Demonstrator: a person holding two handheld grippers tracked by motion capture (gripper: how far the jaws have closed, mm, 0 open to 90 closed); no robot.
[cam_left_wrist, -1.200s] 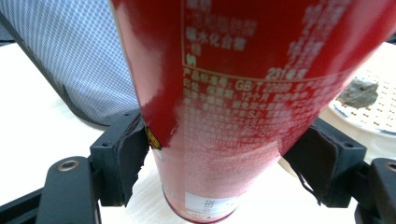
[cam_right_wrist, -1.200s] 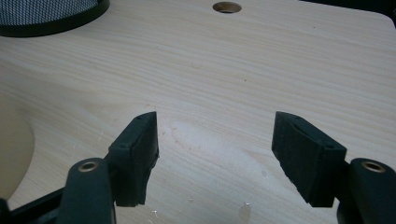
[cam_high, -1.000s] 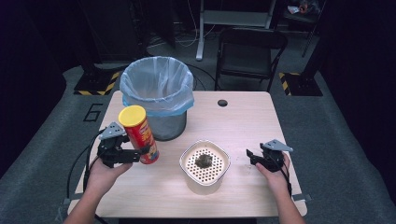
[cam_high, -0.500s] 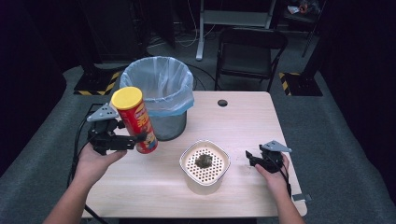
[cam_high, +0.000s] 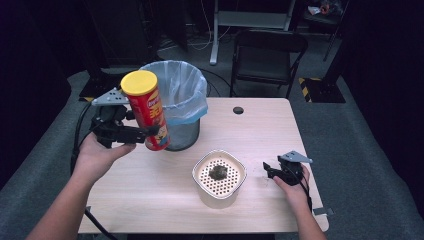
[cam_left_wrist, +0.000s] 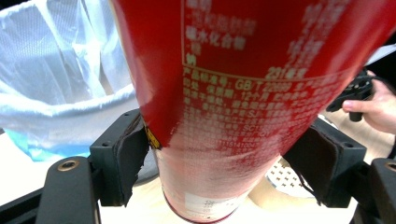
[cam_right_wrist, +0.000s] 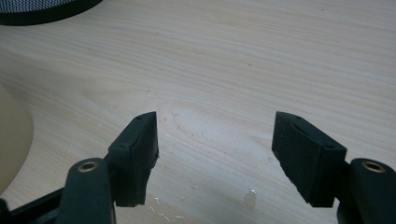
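Over on the left, the left gripper (cam_high: 146, 134) is clamped on a tall red can (cam_high: 148, 113) with a yellow lid, both pads pressed against its lower half. The can is off the table (cam_high: 260, 127), nearly upright with its top leaning a little toward the left, and it hangs in front of the bin's near left edge. In the left gripper view the red can (cam_left_wrist: 243, 93) sits squarely between the two black jaws, its small white print facing the camera, with the bin liner (cam_left_wrist: 60, 70) behind it on the left.

Next comes the bin (cam_high: 175, 102), a mesh wastebasket lined with a pale blue bag, standing on the table's far left part. Nearer the person, about mid-table, is a white round tub (cam_high: 220, 175) with a perforated insert and a dark clump in its middle. A small dark hole (cam_high: 238, 110) sits in the table's far edge.

On the right, the right gripper (cam_high: 268, 169) rests low on the table just beside the tub, its jaws apart with nothing between them; the right gripper view shows bare wood (cam_right_wrist: 261, 60) between the jaws.
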